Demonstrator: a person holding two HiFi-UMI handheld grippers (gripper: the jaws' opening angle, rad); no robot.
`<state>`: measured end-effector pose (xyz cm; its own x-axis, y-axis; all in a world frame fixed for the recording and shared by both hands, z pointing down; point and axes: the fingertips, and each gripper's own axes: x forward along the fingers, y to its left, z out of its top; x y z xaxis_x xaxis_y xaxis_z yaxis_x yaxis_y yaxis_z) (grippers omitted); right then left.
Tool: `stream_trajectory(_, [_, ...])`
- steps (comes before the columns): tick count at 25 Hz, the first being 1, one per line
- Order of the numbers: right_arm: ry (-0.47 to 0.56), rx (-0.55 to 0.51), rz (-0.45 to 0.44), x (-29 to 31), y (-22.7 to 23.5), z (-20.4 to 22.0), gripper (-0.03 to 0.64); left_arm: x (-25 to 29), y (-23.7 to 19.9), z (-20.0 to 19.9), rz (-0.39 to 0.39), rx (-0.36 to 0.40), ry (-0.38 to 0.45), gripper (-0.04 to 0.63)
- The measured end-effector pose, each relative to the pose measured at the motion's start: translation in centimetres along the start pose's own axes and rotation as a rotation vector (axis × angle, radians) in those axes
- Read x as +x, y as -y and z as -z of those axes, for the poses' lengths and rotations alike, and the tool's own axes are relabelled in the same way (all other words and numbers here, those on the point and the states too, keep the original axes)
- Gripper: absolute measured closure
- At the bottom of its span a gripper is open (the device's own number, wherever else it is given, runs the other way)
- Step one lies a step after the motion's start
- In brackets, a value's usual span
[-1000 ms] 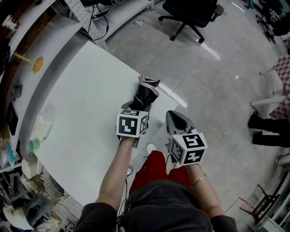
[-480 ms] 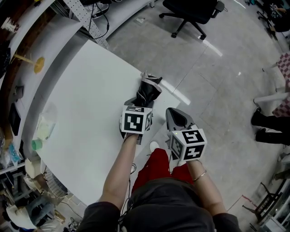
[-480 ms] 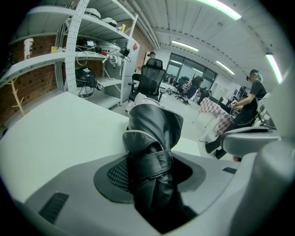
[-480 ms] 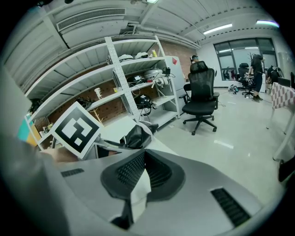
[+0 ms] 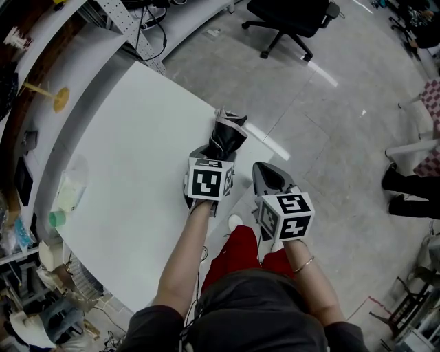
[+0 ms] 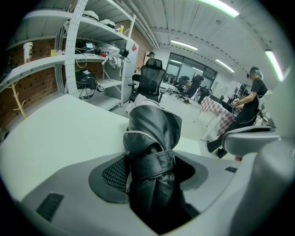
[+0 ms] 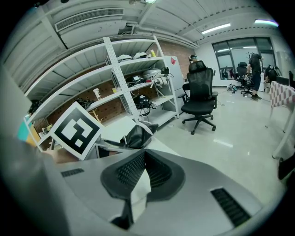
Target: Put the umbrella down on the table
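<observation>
A folded black umbrella (image 5: 227,134) with a pale trim lies on the white table (image 5: 124,151) near its right edge. My left gripper (image 5: 212,157) sits over the near end of it. In the left gripper view the umbrella (image 6: 154,152) runs up between the two pads. The jaws have just been opening, and a dark gap shows beside the right pad (image 6: 196,168), so they stand open around it. My right gripper (image 5: 267,177) hangs off the table's edge above the floor, shut and empty. From its own view its pads (image 7: 138,168) meet at the tip, with the umbrella (image 7: 136,136) beyond.
A black office chair (image 5: 289,17) stands on the grey floor past the table. Shelving with clutter runs along the left. A clear bag with a green bottle (image 5: 65,199) lies at the table's left edge. My red-trousered legs (image 5: 234,251) are below; someone's dark shoes (image 5: 405,196) are at the right.
</observation>
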<state>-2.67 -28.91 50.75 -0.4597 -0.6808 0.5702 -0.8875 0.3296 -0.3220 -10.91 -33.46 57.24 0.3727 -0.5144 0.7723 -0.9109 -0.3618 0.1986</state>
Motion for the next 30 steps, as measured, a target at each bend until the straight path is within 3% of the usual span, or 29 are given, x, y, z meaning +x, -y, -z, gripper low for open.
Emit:
stream_trajectory(8, [0.007,-0.011,-0.007,-0.7,-0.4,0.1,0.598,-0.5,-0.1,-0.4,-0.014,0.006,0.047,0.316])
stream_trajectory(30, [0.050,-0.041,-0.018,-3.1,-1.6,-0.6,0.598,-4.8,0.8,-1.6,-0.002,-0.065,0.184,0.311])
